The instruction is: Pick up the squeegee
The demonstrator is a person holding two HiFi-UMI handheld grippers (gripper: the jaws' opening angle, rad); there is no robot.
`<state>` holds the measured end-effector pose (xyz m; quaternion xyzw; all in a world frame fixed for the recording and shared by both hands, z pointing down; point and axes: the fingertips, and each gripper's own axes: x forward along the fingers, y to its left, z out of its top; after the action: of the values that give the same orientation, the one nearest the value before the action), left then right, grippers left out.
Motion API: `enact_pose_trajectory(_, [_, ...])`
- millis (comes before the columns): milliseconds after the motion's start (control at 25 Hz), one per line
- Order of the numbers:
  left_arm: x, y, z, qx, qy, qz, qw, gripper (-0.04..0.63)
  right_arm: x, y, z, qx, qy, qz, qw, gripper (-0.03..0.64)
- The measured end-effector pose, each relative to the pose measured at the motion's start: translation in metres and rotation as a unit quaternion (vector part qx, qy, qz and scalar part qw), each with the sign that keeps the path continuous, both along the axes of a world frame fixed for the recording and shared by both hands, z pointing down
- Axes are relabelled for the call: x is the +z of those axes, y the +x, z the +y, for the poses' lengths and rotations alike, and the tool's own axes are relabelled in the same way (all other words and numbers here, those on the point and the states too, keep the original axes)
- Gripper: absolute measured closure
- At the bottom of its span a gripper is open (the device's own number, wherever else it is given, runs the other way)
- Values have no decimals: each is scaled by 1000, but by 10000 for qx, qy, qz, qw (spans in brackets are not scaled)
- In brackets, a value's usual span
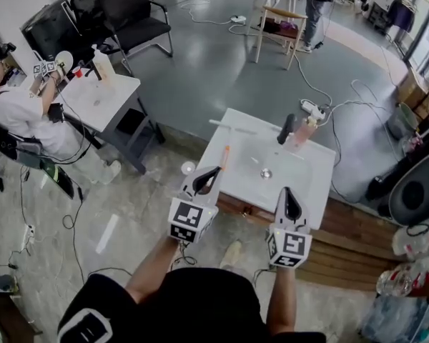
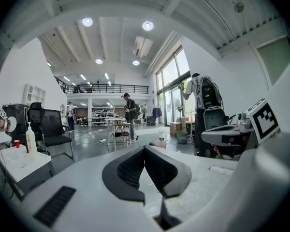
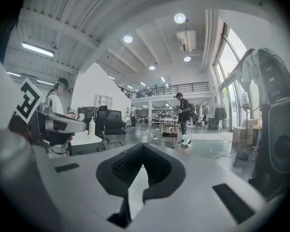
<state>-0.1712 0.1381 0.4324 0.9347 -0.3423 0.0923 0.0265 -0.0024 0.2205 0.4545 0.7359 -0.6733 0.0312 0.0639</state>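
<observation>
A small white table stands ahead of me in the head view. On its left part lies what looks like the squeegee, an orange handle leading to a long pale bar at the far edge. My left gripper hovers at the table's near left edge, just short of the orange handle. It is shut and empty. My right gripper is over the near edge, also shut with nothing in it. Neither gripper view shows the squeegee.
A black cylinder, a pinkish bottle and a small metal piece also sit on the table. Another person works at a white table to the left. Cables and a power strip lie beyond, wooden boards to the right.
</observation>
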Motion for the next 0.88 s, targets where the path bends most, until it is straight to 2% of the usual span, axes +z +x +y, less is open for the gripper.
enact_pose_trajectory(280, [7, 32, -27, -257, -85, -50, 9996, 594, 3, 38, -36, -196, -44, -47, 9998, 620])
enact_pose_trajectory(520, [11, 48, -44, -518, -81, -59, 9986, 594, -2, 54, -61, -429, -8, -55, 9991, 620])
enact_pose_trajectory(880, [20, 62, -62, -878, -86, -65, 9961, 594, 21, 73, -88, -803, -76, -129, 9967, 618])
